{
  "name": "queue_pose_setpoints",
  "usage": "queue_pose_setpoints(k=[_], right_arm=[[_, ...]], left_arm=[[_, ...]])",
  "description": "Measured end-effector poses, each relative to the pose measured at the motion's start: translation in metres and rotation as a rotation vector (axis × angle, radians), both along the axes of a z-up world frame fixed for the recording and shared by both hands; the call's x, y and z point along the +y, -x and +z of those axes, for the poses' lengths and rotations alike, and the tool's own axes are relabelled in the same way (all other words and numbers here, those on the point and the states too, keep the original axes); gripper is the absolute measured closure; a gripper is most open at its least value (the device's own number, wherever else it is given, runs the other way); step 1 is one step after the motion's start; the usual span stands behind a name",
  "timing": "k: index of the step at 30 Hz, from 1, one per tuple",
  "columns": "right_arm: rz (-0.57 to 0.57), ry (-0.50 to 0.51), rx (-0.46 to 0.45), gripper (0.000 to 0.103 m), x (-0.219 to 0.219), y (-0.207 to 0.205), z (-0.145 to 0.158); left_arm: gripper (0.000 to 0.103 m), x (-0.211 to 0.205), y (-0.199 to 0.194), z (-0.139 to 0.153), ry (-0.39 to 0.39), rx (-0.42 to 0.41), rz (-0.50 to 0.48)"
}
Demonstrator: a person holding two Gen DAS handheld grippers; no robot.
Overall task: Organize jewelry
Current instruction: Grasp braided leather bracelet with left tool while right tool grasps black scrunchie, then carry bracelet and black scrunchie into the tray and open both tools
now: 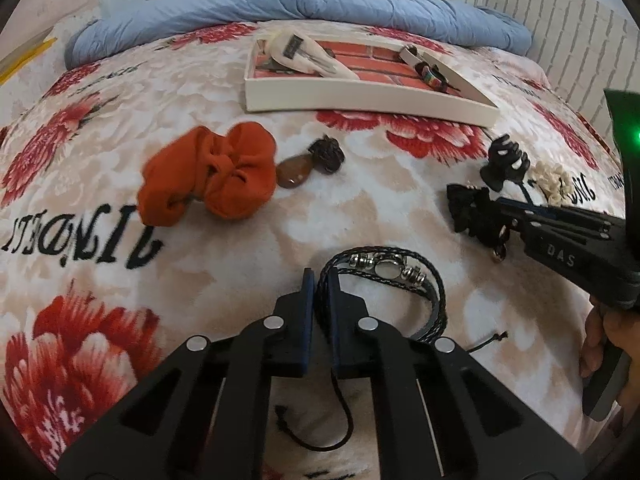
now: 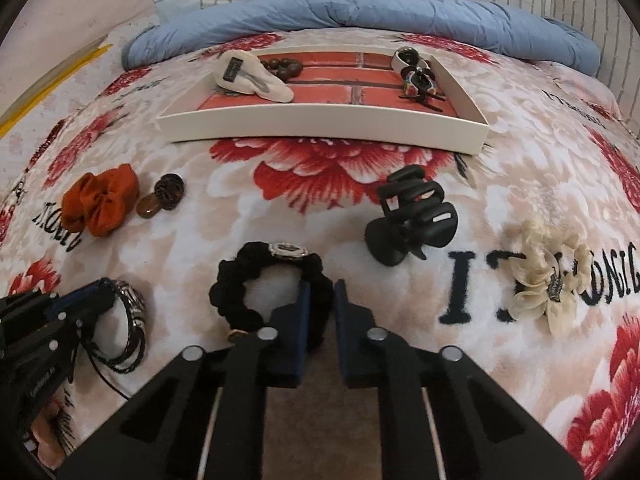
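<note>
In the left wrist view, the left gripper (image 1: 319, 280) is seen closed on the black braided bracelet (image 1: 390, 280), whose cords are pinched between the blue pads near the front edge of the floral blanket (image 1: 120, 200); its silver beads and round stud lie just ahead of the fingertips, and a thin black cord trails back under the gripper. An orange scrunchie (image 1: 210, 180) is laid toward the blanket's left side, with a brown teardrop stone (image 1: 295, 171) and a dark carved bead (image 1: 329, 154) touching beside it. The white tray (image 1: 360, 100) with a brick-pattern floor is set toward the far edge, before a rolled blue quilt (image 1: 300, 4). At the right, the right gripper (image 1: 484, 212) is seen from the side, clamped on a black scrunchie (image 1: 466, 208), and the hand (image 1: 604, 340) holding it shows only here. The black claw clip (image 1: 506, 162) and the cream flower (image 1: 554, 182) are partly hidden behind it.

In the right wrist view, the right gripper (image 2: 322, 294) is closed on the near right part of the black scrunchie (image 2: 272, 284), whose silver charm, unseen in the other view, faces the far edge. The claw clip (image 2: 412, 220) and cream fabric flower (image 2: 548, 276) are shown whole. The tray (image 2: 320, 124) contents are clearer: a white pouch (image 2: 252, 74), dark wooden beads (image 2: 282, 66), and a white band (image 2: 408, 58) with a multicoloured piece (image 2: 418, 80). The left gripper (image 2: 102, 296) appears at the left edge, holding the braided bracelet (image 2: 134, 320).
</note>
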State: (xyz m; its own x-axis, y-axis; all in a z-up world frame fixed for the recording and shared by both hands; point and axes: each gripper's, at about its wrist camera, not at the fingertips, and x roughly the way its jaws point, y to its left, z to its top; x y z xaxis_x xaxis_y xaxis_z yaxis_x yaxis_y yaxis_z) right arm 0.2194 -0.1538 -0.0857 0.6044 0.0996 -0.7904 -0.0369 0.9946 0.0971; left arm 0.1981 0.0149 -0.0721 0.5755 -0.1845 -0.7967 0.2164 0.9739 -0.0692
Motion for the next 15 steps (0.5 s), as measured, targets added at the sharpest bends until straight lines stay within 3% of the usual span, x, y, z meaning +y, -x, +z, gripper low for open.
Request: queue_pose_setpoints(k=[7,15], right_arm=[[0.028,0.0,-0.088,0.097,-0.003,0.006,0.022],[0.081,0.036,-0.193,0.097,0.0,-0.004,0.064]], left_arm=[[0.098,0.016,-0.008,0.017,0.017,-0.027,0.043],[0.098,0.009,-0.032,0.068,0.016,-0.133,0.032]])
